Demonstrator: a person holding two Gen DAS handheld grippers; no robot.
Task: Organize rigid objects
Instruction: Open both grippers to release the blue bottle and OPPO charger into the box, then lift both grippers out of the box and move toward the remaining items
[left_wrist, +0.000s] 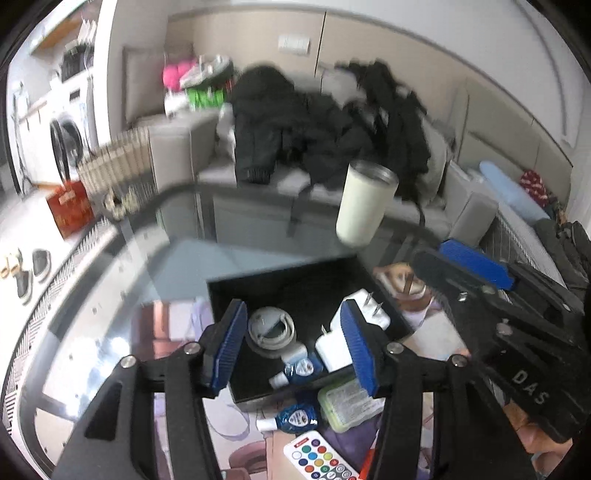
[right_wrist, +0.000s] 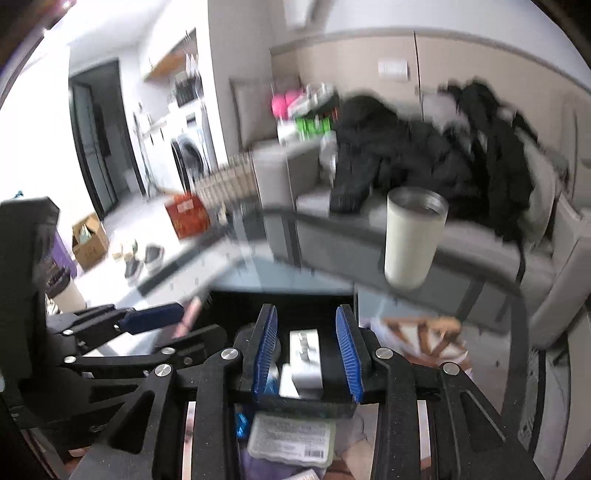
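A: Starting nearest in the left wrist view, what lies at six o'clock?

B: A white remote with coloured buttons (left_wrist: 320, 459), then a blue-and-white small bottle (left_wrist: 291, 417) and a pale green flat case (left_wrist: 349, 402), all on the glass desk (left_wrist: 122, 280) just outside the black box (left_wrist: 221, 295).

A: And the left hand-held gripper (left_wrist: 293, 349)?

B: Released. Its blue pads (left_wrist: 231, 350) stand apart over the box with nothing between them.

A: What is inside the box?

B: A grey round lid (left_wrist: 271, 326) at about nine o'clock from the box's middle, two white plug adapters (left_wrist: 364, 308) at three o'clock, one with its prongs up, and a second blue-and-white bottle (left_wrist: 297, 365) at six o'clock by the near wall.

A: The right hand-held gripper (right_wrist: 306, 354)?

B: Also released, jaws only a little apart, empty, above the box with an adapter seen through the gap. In the left view it lies at three o'clock.

A: Farther off?

B: A cream tumbler with a steel rim (left_wrist: 365, 203) stands on the desk at one o'clock beyond the box. Behind it, at twelve o'clock, black jackets (left_wrist: 295, 129) are heaped on a grey sofa (left_wrist: 177, 147). The far scene is blurred.
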